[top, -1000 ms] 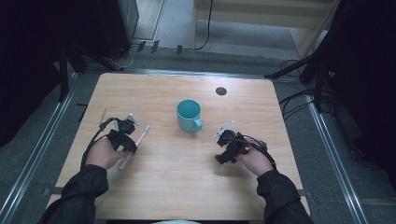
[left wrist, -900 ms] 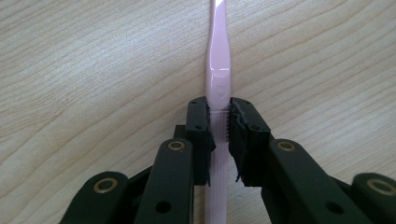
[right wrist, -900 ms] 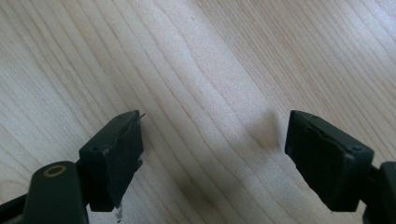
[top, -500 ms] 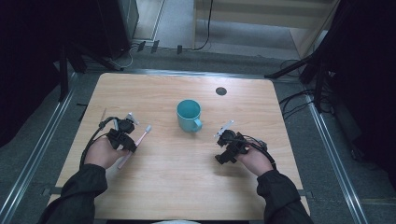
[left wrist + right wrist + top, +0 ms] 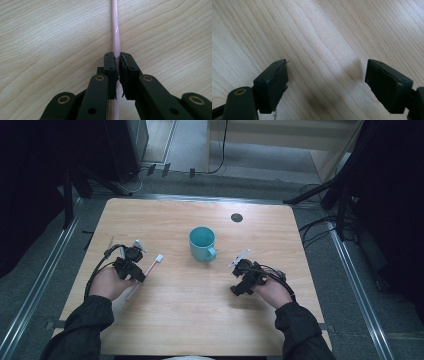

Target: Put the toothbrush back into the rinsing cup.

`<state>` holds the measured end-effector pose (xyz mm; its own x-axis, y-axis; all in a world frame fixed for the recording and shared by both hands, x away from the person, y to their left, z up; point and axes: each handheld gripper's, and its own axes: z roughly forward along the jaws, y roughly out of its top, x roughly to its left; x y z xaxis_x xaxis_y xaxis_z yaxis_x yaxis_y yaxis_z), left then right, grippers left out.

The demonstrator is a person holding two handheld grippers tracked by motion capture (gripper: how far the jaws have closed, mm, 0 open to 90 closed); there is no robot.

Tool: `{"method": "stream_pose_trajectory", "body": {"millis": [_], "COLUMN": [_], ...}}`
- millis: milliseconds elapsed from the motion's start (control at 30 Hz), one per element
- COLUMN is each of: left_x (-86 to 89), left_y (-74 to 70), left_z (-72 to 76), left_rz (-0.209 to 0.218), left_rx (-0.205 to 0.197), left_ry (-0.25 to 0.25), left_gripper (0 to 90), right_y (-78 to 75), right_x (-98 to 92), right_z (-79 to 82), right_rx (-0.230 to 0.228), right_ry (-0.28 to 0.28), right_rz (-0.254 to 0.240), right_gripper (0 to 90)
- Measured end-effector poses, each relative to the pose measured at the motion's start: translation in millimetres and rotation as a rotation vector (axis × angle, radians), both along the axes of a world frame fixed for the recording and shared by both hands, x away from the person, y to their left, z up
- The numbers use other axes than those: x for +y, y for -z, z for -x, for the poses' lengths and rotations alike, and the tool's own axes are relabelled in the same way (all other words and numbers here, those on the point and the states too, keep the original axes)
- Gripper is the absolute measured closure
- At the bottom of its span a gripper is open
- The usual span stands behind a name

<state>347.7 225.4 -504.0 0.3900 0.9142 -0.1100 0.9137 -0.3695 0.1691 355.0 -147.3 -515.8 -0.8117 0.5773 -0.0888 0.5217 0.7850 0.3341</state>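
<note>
We see the left hand-held gripper (image 5: 117, 58), jaws just closing, clamp the pink toothbrush (image 5: 115, 30) flat on the bench (image 5: 190, 320) for lifting, while the right hand-held gripper (image 5: 325, 82) waits open beside the cup (image 5: 202, 243).

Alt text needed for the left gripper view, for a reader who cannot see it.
The left gripper, its two black jaws just closing from below, pinches the thin pink handle of a toothbrush lying on the light wooden table. The handle runs straight up out of frame.

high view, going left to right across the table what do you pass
left hand-held gripper → pink toothbrush held in it → teal mug → right hand-held gripper
</note>
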Motion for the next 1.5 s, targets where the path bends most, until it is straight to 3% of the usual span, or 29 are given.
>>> {"method": "stream_pose_trajectory", "body": {"millis": [467, 667, 900, 933, 967, 1033, 1067, 1100, 1167, 1500], "left_x": [-4.9, 2.2, 12.4, 12.4, 15.0, 17.5, 17.5, 19.4, 20.5, 26.8], "left_y": [1.7, -8.2, -27.7, -27.7, -33.3, -38.3, -38.3, -42.2, -43.9, -61.7], "left_z": [-0.3, 2.6, 8.4, 8.4, 10.3, 11.8, 11.8, 13.7, 14.1, 20.8], "left_rz": [-0.011, 0.045, 0.125, 0.125, 0.152, 0.179, 0.179, 0.197, 0.207, 0.304], "left_rx": [-0.008, -0.035, -0.135, -0.135, -0.171, -0.199, -0.199, -0.241, -0.25, -0.403], "left_ry": [0.033, 0.029, 0.012, 0.012, 0.005, 0.003, 0.003, 0.011, 0.008, -0.023], "left_gripper": [83.9, 83.9, 83.9, 83.9, 83.9, 83.9, 83.9, 83.9, 83.9, 83.9], "right_y": [0.0, 0.3, 0.6, 0.6, 0.6, 0.9, 0.9, 0.9, 0.9, 1.3], "right_x": [-0.1, -0.4, 0.1, 0.1, 0.5, 0.7, 0.7, 0.8, 0.9, 1.2], "right_z": [0.0, -0.3, -0.6, -0.6, -0.7, -1.0, -1.0, -1.1, -1.1, -2.0], "right_rx": [0.0, 0.0, 0.004, 0.004, 0.009, 0.01, 0.01, 0.01, 0.01, 0.02], "right_ry": [-0.001, -0.003, -0.008, -0.008, -0.008, -0.011, -0.011, -0.014, -0.014, -0.015], "right_rz": [0.001, -0.002, -0.002, -0.002, -0.002, -0.005, -0.005, -0.004, -0.004, -0.01], "right_gripper": [18.0, 17.8, 17.1, 17.1, 16.9, 16.8, 16.8, 16.7, 16.7, 15.9]}}
